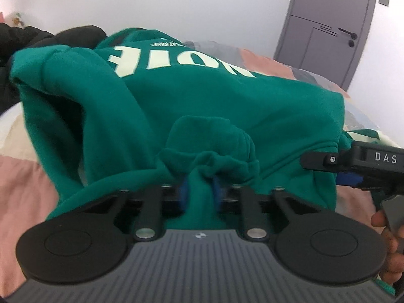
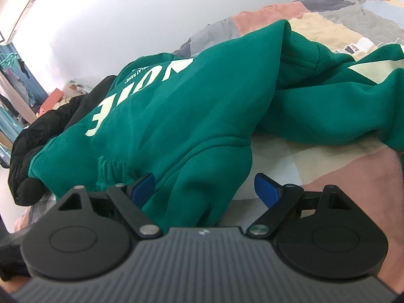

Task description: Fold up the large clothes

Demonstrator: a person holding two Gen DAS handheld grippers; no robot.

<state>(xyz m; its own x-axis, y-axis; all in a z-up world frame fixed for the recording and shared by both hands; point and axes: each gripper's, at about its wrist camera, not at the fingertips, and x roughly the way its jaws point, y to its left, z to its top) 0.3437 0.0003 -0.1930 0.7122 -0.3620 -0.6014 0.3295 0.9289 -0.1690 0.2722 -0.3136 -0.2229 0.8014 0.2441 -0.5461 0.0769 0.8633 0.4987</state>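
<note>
A green sweatshirt [image 1: 202, 96] with cream lettering lies bunched on the bed, and it also fills the middle of the right wrist view [image 2: 176, 116]. My left gripper [image 1: 200, 189] is shut on a gathered, ribbed fold of its fabric, with the blue pads [image 1: 183, 192] pressing it from both sides. My right gripper [image 2: 205, 189] stands open wide. A lobe of the sweatshirt's edge lies between its blue pads [image 2: 267, 189] without being pinched. In the left wrist view the right gripper [image 1: 335, 171] shows at the sweatshirt's right edge.
A black padded jacket [image 2: 38, 151] lies beyond the sweatshirt, also seen in the left wrist view [image 1: 38, 40]. More green cloth with cream patches [image 2: 353, 96] stretches to the right. The patchwork bedspread [image 1: 22, 176] lies underneath. A grey door [image 1: 328, 25] stands behind, and a hand [image 1: 381, 222] holds the right gripper.
</note>
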